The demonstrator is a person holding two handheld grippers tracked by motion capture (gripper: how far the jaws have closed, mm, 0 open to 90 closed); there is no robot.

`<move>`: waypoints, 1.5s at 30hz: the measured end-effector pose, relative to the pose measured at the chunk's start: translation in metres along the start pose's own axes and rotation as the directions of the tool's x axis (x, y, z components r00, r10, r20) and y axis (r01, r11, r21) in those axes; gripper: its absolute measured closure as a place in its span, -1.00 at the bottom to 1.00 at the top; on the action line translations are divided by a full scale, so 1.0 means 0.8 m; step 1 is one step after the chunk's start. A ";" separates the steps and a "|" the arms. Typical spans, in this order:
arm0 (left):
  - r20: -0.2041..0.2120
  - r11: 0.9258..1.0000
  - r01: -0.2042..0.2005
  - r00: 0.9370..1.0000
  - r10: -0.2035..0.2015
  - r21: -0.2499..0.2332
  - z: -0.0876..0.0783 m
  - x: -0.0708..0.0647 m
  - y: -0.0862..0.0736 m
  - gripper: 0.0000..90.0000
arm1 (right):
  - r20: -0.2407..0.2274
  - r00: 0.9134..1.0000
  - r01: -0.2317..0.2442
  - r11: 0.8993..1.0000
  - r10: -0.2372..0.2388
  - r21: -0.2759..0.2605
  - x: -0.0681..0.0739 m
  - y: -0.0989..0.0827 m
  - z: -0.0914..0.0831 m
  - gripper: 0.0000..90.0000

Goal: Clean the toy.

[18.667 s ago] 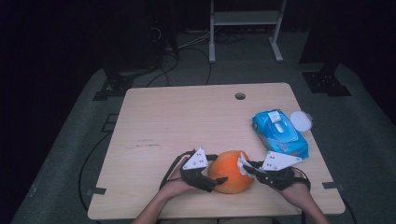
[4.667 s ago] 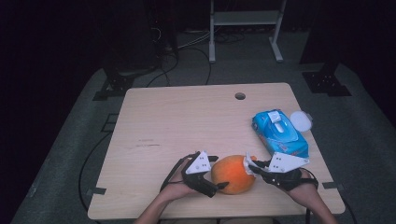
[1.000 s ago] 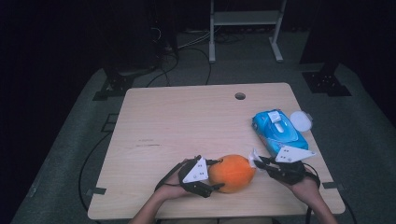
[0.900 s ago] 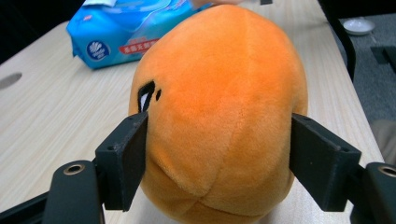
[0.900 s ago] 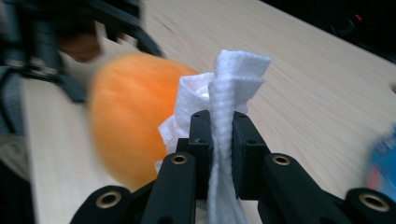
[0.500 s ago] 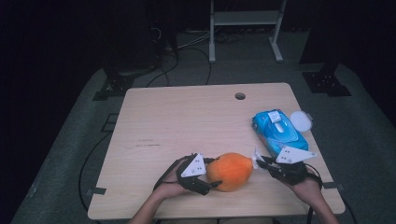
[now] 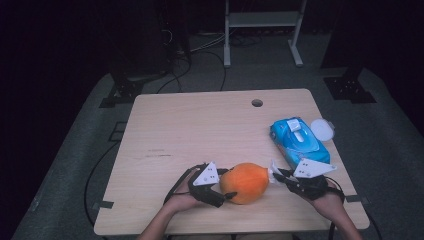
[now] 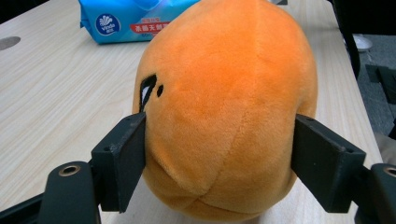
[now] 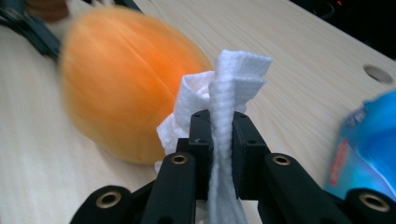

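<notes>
An orange plush toy [image 7: 245, 182] lies on the wooden table [image 7: 200, 130] near the front edge. My left gripper [image 7: 227, 186] comes at it from the left. Its two black pads [image 8: 123, 154] press on the sides of the plush toy [image 8: 224, 107], and its jaws have eased open slightly in the last second. From the right comes my right gripper [image 7: 276, 176], shut on a folded white wipe [image 7: 272, 170]. In the right gripper view the wipe [image 9: 233, 74] stands up between that gripper's [image 9: 219, 135] pads and touches the blurred toy [image 9: 126, 88].
A blue pack of wet wipes [image 7: 299, 142] lies at the right of the table, with a round white lid [image 7: 322, 129] beside it. A cable hole [image 7: 257, 103] is near the far edge. A metal rack [image 7: 262, 20] and cables stand on the dark floor beyond.
The right gripper with the wipe has shifted slightly at the toy's right end. The left gripper and the toy have stayed where they were.
</notes>
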State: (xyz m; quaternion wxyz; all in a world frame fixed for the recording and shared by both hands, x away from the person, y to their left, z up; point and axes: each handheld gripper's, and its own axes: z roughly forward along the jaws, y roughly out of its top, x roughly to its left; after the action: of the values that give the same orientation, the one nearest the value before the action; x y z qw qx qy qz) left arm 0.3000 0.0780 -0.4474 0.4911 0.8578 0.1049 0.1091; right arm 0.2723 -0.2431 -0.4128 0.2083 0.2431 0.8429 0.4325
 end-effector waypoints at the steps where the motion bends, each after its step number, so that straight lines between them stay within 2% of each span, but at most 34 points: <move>1: -0.003 1.000 0.008 1.000 -0.008 -0.004 0.001 -0.001 0.001 -0.48 | -0.011 1.000 0.007 1.000 -0.007 -0.009 0.003 0.004 0.000 0.76; 4: -0.009 1.000 0.015 1.000 -0.015 -0.008 0.003 -0.001 0.002 -0.48 | -0.053 0.997 0.050 0.998 -0.052 -0.042 0.020 0.019 0.005 0.76; 6: -0.005 1.000 0.018 1.000 -0.018 -0.005 0.001 0.000 0.000 -0.48 | -0.046 0.996 0.080 0.996 -0.081 -0.036 0.027 0.023 0.010 0.76; 8: -0.003 0.999 0.029 1.000 -0.029 -0.014 0.001 0.001 -0.001 -0.47 | -0.056 0.997 0.056 0.997 -0.059 -0.044 0.021 0.019 0.011 0.76; 13: 0.001 0.999 0.039 0.999 -0.039 -0.022 0.001 0.002 -0.002 -0.47 | -0.024 1.000 0.000 1.000 -0.001 -0.013 0.005 -0.001 0.011 0.76; 17: 0.001 0.997 0.068 0.998 -0.068 -0.030 0.003 0.005 -0.002 -0.50 | -0.007 1.000 0.000 1.000 0.000 -0.008 0.007 0.000 0.011 0.76; 19: -0.002 0.995 0.092 0.996 -0.092 -0.043 0.004 0.005 -0.003 -0.52 | -0.003 1.000 0.027 0.999 -0.027 -0.028 0.016 0.009 0.011 0.76; 21: -0.006 0.995 0.087 0.996 -0.087 -0.043 0.006 0.003 -0.001 -0.51 | -0.045 0.996 0.070 0.996 -0.073 -0.062 0.034 0.024 0.013 0.76; 24: -0.009 0.997 0.067 0.998 -0.068 -0.032 0.005 0.001 0.001 -0.49 | -0.071 0.988 0.135 0.988 -0.140 -0.073 0.053 0.038 0.019 0.76; 25: -0.008 0.997 0.066 0.998 -0.067 -0.033 0.004 0.001 0.000 -0.48 | -0.067 0.987 0.141 0.988 -0.145 -0.065 0.055 0.039 0.020 0.76; 26: -0.006 0.997 0.067 0.998 -0.067 -0.036 0.003 0.001 0.000 -0.46 | -0.069 0.988 0.134 0.989 -0.139 -0.066 0.052 0.037 0.021 0.76; 28: -0.002 0.997 0.065 0.998 -0.065 -0.040 0.003 0.001 0.000 -0.46 | -0.069 0.993 0.088 0.994 -0.092 -0.069 0.040 0.029 0.019 0.76; 32: 0.008 0.996 0.064 0.998 -0.064 -0.054 0.004 0.001 0.001 -0.48 | -0.030 0.999 0.021 0.999 -0.023 -0.045 0.015 0.009 0.013 0.76; 35: 0.001 0.996 0.069 0.998 -0.069 -0.050 0.007 0.000 0.003 -0.55 | -0.014 1.000 0.005 0.999 -0.005 -0.032 0.012 0.006 0.011 0.76; 37: -0.003 0.996 0.071 0.997 -0.071 -0.046 0.008 0.001 0.002 -0.56 | -0.011 1.000 0.029 0.999 -0.029 -0.035 0.020 0.012 0.013 0.76; 40: -0.009 0.996 0.079 0.997 -0.080 -0.052 0.009 0.000 0.002 -0.56 | -0.054 0.997 0.053 0.996 -0.057 -0.073 0.038 0.027 0.015 0.76; 43: -0.005 0.997 0.057 0.998 -0.058 -0.053 0.009 -0.003 0.003 -0.56 | -0.068 0.991 0.114 0.990 -0.119 -0.079 0.054 0.039 0.021 0.76; 45: 0.019 0.996 0.038 0.999 -0.036 -0.078 0.006 -0.003 0.001 -0.61 | -0.066 0.990 0.123 0.990 -0.127 -0.069 0.053 0.038 0.023 0.76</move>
State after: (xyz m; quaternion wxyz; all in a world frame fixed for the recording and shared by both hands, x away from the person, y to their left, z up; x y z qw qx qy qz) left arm 0.2989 0.0727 -0.4494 0.5273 0.8367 0.1120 0.0964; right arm 0.2560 -0.1916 -0.4036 0.2128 0.1675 0.8489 0.4539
